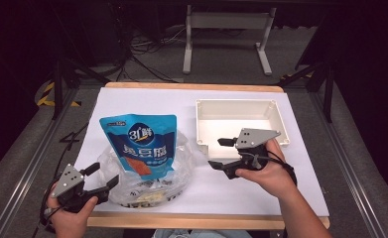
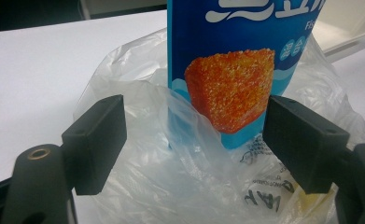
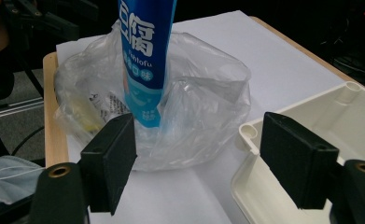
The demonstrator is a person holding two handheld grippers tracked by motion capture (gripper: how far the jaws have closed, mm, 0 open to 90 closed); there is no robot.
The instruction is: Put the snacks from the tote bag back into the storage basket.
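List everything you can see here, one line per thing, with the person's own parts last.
Blue pouch: one, blue with an orange food picture, standing in the plastic bag at the table's left half.
Plastic bag: one, clear and crumpled, on the white sheet around the pouch's lower part.
Tray: one, cream-white, open and empty, on the table's right half.
White sheet: one, covering most of the wooden table top.
Table frame: one, pale grey, on the floor beyond the table.
Cables: several, black, on the floor behind.
Left claw: one, black, open, beside the bag's left edge.
Right claw: one, black, open, at the tray's near corner.
Hands: two, one on each claw.
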